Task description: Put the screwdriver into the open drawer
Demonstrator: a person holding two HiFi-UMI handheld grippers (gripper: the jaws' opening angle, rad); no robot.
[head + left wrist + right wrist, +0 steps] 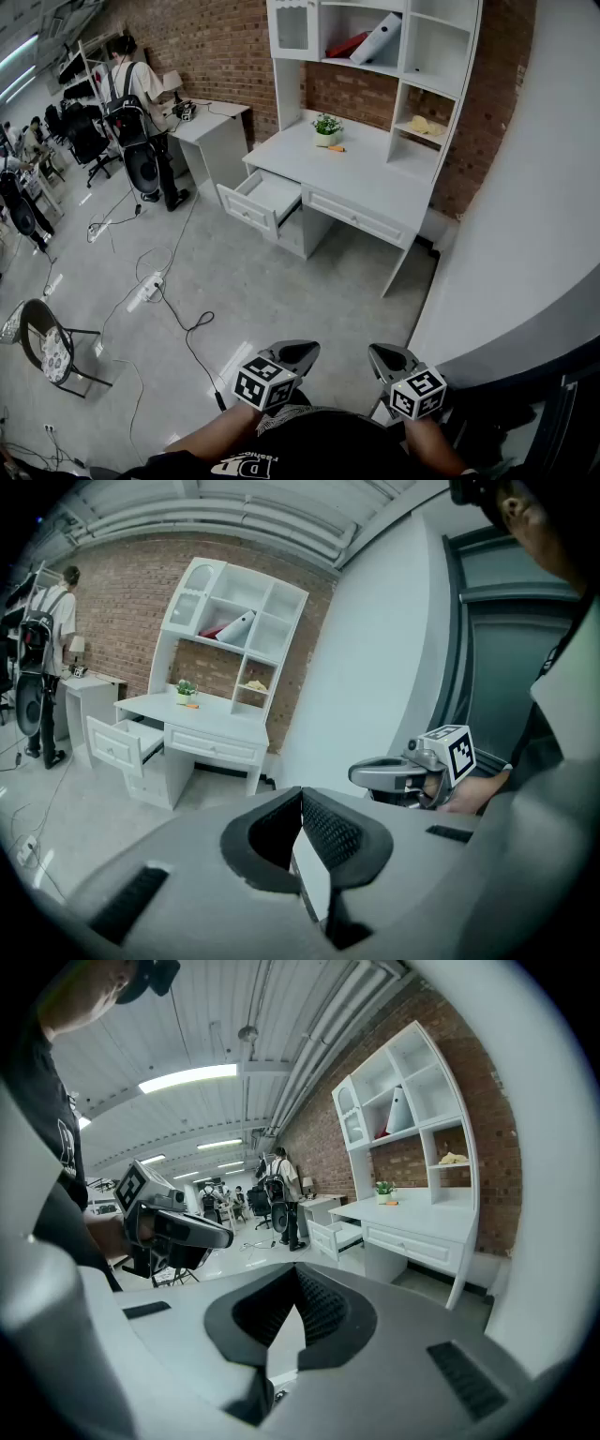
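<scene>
Left tongs [302, 351] and right tongs [382, 356] are closed and empty — the screwdriver [336, 148] lies on the distant bench [366, 178] beside a plant [327, 128]. A careless grab could topple that plant.

Pose: left gripper [302, 351] and right gripper [382, 354] held side by side, a little apart, low in head view. Both point forward, tilted slightly down. Left jaws closed tip to tip, nothing between. Right jaws same, closed and empty. Left forearm [211, 433] and right forearm [439, 448] bare, reaching forward.
</scene>
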